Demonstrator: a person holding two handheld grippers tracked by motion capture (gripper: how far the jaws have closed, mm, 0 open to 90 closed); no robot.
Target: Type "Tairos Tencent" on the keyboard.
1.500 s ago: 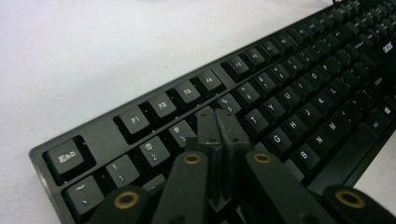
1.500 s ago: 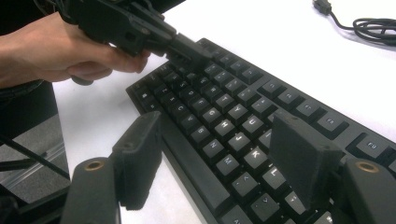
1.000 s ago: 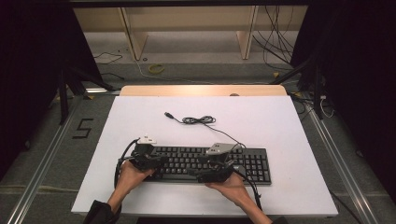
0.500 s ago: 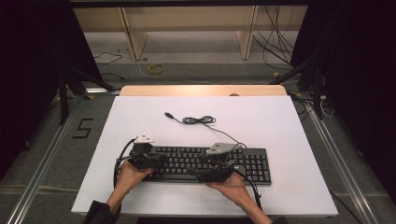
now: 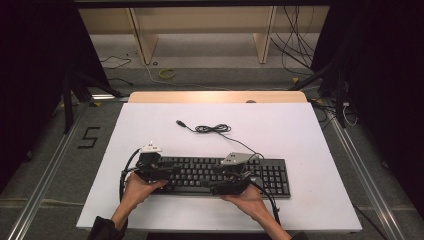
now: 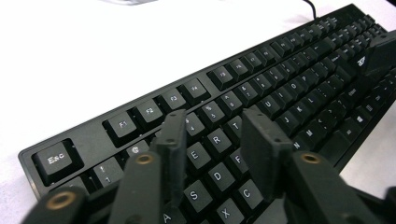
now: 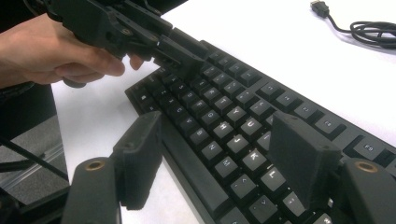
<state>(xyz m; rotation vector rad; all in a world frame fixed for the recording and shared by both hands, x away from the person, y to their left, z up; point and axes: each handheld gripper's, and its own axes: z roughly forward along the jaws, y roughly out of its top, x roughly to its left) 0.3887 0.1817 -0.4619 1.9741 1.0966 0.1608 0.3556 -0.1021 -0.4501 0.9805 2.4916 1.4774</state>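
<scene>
A black keyboard [image 5: 260,176] lies across the near half of the white table [image 5: 280,125]. My left gripper [image 5: 166,173] hovers over its left end. In the left gripper view its jaws [image 6: 215,127] stand partly apart above the letter keys; they have just been opening, and nothing is gripped between them. My right gripper [image 5: 214,184] is at the keyboard's front edge near the middle. In the right gripper view its jaws [image 7: 219,140] stand wide open, one over the keys and one just off the front edge, touching neither. The left gripper [image 7: 180,51] and the hand [image 7: 56,51] holding it also show there.
The keyboard's cable [image 5: 214,129] lies coiled behind it and ends in a loose USB plug [image 5: 180,122]. A wooden strip [image 5: 215,97] runs along the table's far edge. Metal rails [image 5: 45,185] flank the table, and loose cables [image 5: 300,45] lie on the floor beyond.
The left gripper has slid slightly to the left over the keyboard. The right gripper and the keyboard have stayed in place.
</scene>
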